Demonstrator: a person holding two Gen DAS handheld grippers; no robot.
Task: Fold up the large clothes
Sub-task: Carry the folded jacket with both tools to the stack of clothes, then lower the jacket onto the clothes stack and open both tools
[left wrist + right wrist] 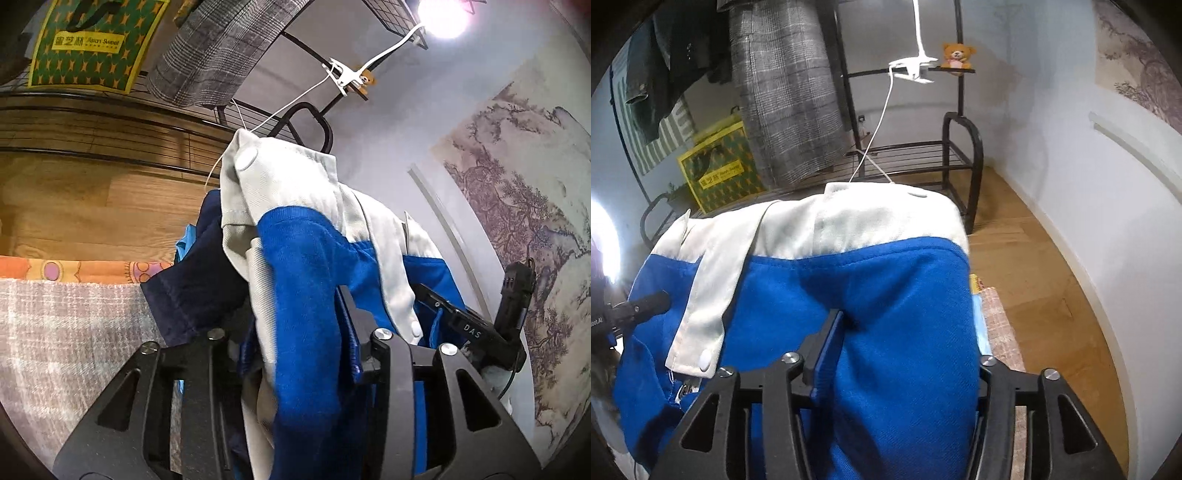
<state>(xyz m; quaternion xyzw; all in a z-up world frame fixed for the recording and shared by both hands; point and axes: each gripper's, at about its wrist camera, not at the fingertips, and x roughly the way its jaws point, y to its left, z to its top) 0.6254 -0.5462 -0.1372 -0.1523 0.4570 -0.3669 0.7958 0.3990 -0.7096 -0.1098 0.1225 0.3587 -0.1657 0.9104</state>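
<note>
A blue and cream jacket (306,266) with white snap buttons is heaped over both grippers. In the left wrist view a blue sleeve fold hangs between the jaws of my left gripper (299,284). Its right finger (352,325) shows a dark gap beside the cloth, and its left finger is hidden under fabric. In the right wrist view the jacket (879,295) bulges between the jaws of my right gripper (905,321). The left finger's blue pad (827,350) is bare, and the right finger is covered. A navy garment (207,266) lies under the jacket.
A checked pink-grey blanket (70,332) covers the surface below. Behind stand a black metal rack (960,155), a hanging grey plaid coat (783,99), a yellow-green bag (720,166), a clip lamp (912,70) and a teddy bear (956,55). Wood floor (1034,266) meets the wall at right.
</note>
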